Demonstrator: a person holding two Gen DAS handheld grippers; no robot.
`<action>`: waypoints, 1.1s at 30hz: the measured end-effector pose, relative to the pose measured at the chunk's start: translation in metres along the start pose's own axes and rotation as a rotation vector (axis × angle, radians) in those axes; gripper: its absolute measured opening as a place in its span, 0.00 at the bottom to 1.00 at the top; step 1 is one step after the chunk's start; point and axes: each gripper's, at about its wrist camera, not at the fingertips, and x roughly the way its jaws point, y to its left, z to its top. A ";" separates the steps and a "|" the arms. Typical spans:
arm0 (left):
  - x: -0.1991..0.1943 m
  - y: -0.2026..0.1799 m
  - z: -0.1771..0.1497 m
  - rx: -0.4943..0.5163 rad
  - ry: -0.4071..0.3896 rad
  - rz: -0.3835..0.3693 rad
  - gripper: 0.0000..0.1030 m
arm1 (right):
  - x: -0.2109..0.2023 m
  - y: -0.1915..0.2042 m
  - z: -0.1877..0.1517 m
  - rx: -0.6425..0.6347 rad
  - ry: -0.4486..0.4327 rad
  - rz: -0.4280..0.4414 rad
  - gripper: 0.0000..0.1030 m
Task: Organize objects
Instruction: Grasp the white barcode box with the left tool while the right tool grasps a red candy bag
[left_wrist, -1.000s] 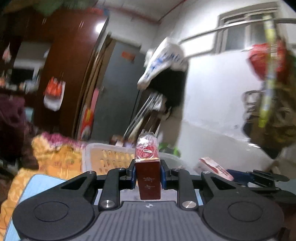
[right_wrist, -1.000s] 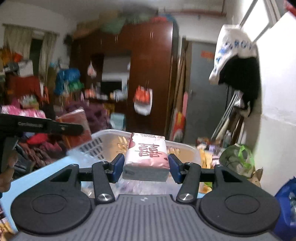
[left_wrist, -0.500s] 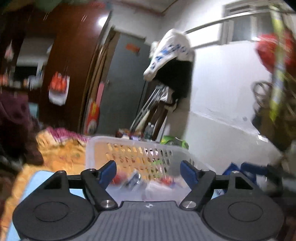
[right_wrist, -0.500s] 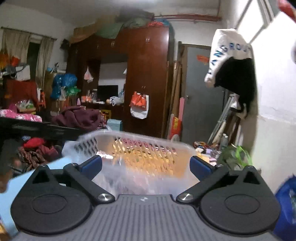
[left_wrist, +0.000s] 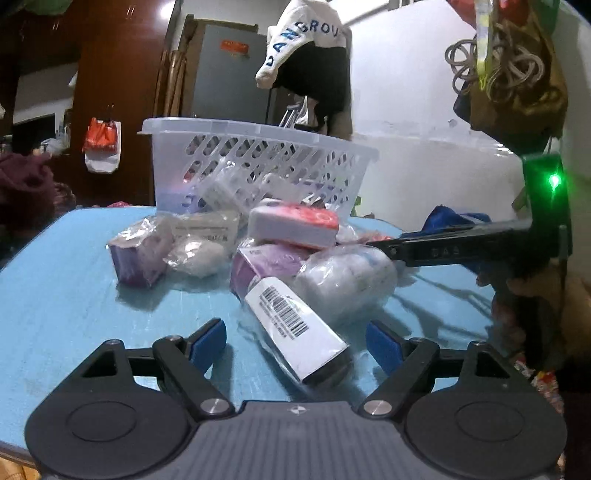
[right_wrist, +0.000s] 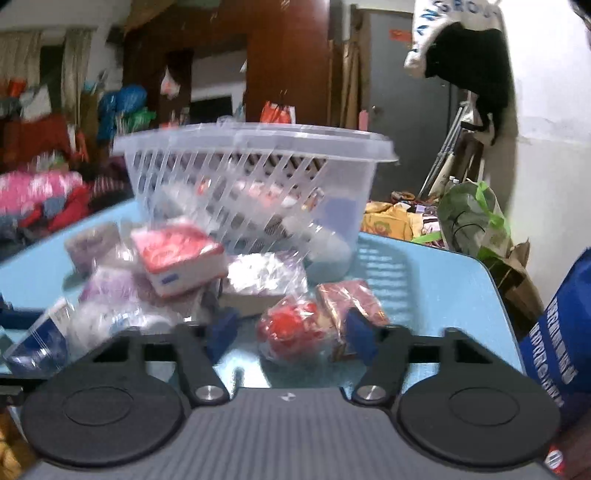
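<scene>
Here the left hand-held gripper (left_wrist: 295, 341), jaws wide and just opened further, straddles a bagged white barcode-labelled box (left_wrist: 295, 325) on the blue table (left_wrist: 62, 280); squaring the pads to its long sides before closing looks wise, while the right hand-held gripper (right_wrist: 288, 334), just closing, flanks a red wrapped packet (right_wrist: 291, 328) near the clear slotted plastic basket (right_wrist: 255, 147).

A cluttered home bedroom: dark wooden wardrobe (right_wrist: 288, 74), clothes heaped at the left (right_wrist: 40, 199), a jacket hung on the wall (left_wrist: 314, 59), grey door (left_wrist: 229, 70).

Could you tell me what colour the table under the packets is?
Light blue; the table shows best in the left wrist view.
</scene>
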 end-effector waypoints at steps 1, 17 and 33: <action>0.000 -0.001 -0.001 0.013 -0.003 0.013 0.83 | -0.001 0.002 -0.003 -0.015 -0.003 -0.015 0.53; -0.028 0.033 0.003 -0.039 -0.151 0.048 0.49 | -0.018 -0.003 -0.009 0.045 -0.151 -0.032 0.45; -0.020 0.036 0.000 -0.044 -0.143 0.041 0.45 | 0.000 0.004 -0.005 0.000 -0.031 -0.057 0.45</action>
